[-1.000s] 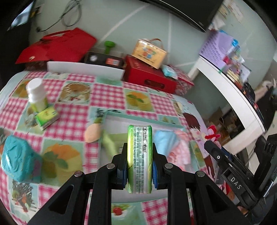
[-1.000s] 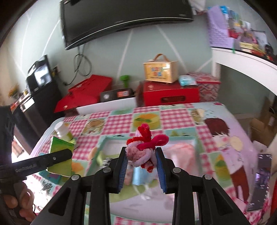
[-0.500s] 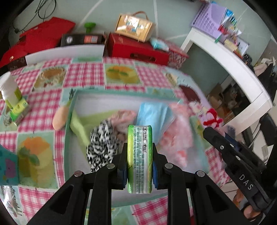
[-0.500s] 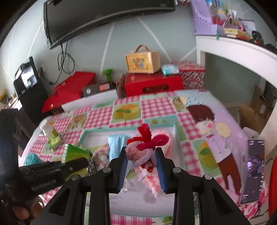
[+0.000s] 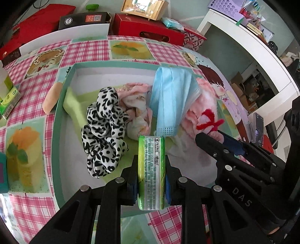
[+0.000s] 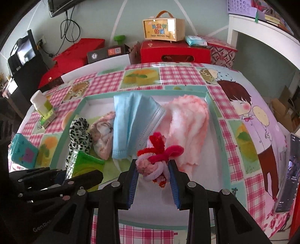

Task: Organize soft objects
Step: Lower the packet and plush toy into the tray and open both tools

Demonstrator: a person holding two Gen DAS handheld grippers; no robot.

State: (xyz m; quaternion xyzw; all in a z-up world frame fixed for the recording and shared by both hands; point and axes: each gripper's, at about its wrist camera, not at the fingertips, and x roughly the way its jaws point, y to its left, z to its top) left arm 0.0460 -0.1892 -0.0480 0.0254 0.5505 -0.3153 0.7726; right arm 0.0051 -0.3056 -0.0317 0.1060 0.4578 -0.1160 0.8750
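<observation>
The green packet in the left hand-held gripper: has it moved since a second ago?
Yes. The green packet has come down toward the tray, which now fills the left wrist view.

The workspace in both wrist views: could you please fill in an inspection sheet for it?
Surface: table under a checked cloth, bearing a green-rimmed tray.
Job's things: scrunchie, mask, pink cloths in the tray.
Clutter: bottle, teal box, phone.
Grippers: left gripper shut on a green pack; right gripper shut on a plush toy.
Cables: wall cable.
Surroundings: red boxes, TV, white shelf.
</observation>
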